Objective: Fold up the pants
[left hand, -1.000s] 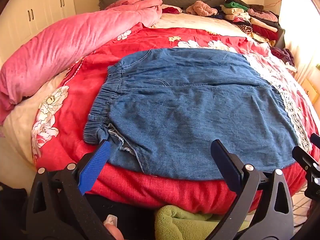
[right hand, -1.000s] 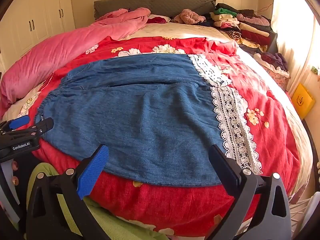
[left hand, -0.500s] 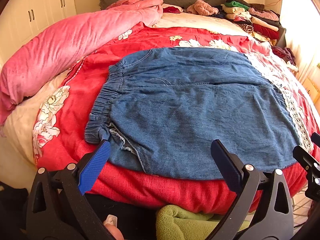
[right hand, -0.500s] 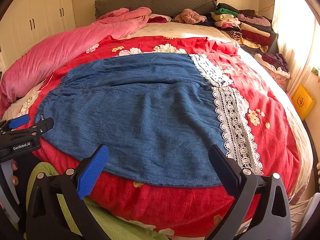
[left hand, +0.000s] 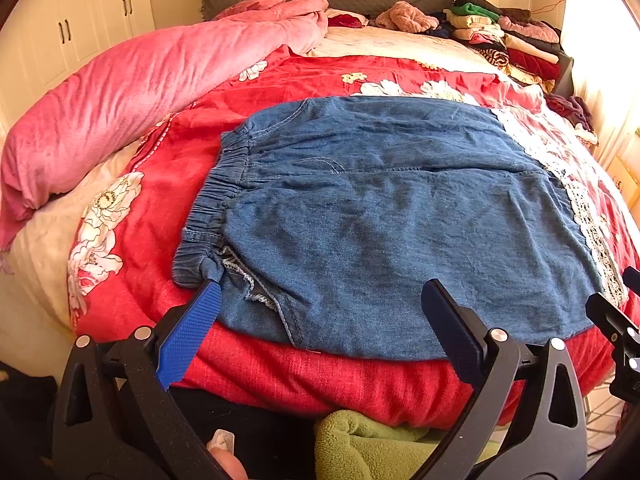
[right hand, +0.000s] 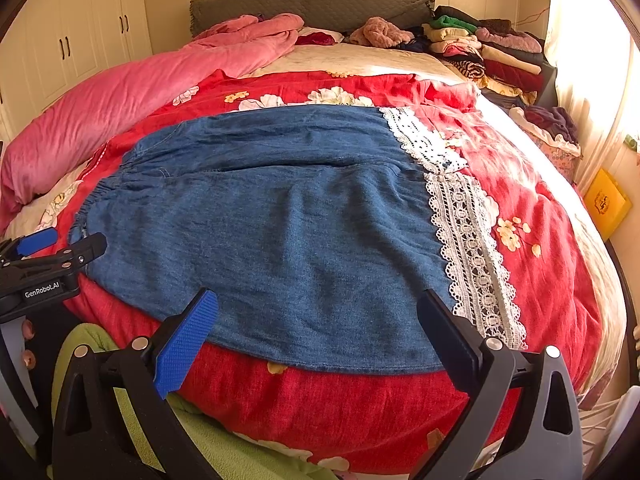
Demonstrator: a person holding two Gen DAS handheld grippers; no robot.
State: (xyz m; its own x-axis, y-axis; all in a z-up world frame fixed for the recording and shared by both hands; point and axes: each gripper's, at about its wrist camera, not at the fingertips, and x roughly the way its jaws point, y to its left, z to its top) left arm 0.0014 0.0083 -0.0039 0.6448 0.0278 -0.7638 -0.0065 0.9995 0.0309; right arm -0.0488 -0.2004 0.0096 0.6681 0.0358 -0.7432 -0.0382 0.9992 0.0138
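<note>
Blue denim pants (left hand: 380, 224) (right hand: 280, 224) lie spread flat on the red flowered bedspread (left hand: 168, 168) (right hand: 540, 272), elastic waistband (left hand: 216, 204) at the left, white lace cuffs (right hand: 472, 256) at the right. My left gripper (left hand: 320, 292) hovers open just before the near edge by the waistband corner, nothing between its fingers. My right gripper (right hand: 316, 304) stands open over the near hem, just left of the lace. The left gripper (right hand: 60, 248) also shows at the left edge of the right wrist view.
A rolled pink quilt (left hand: 140, 92) lies along the bed's left side. Stacked folded clothes (right hand: 488, 52) sit at the far right by the grey headboard (right hand: 312, 4). A green towel (left hand: 360, 440) is below the bed edge. White cupboards (right hand: 80, 40) stand at the left.
Both grippers have crept slightly forward toward the pants' near edge; both stay open. The pants have not moved.
</note>
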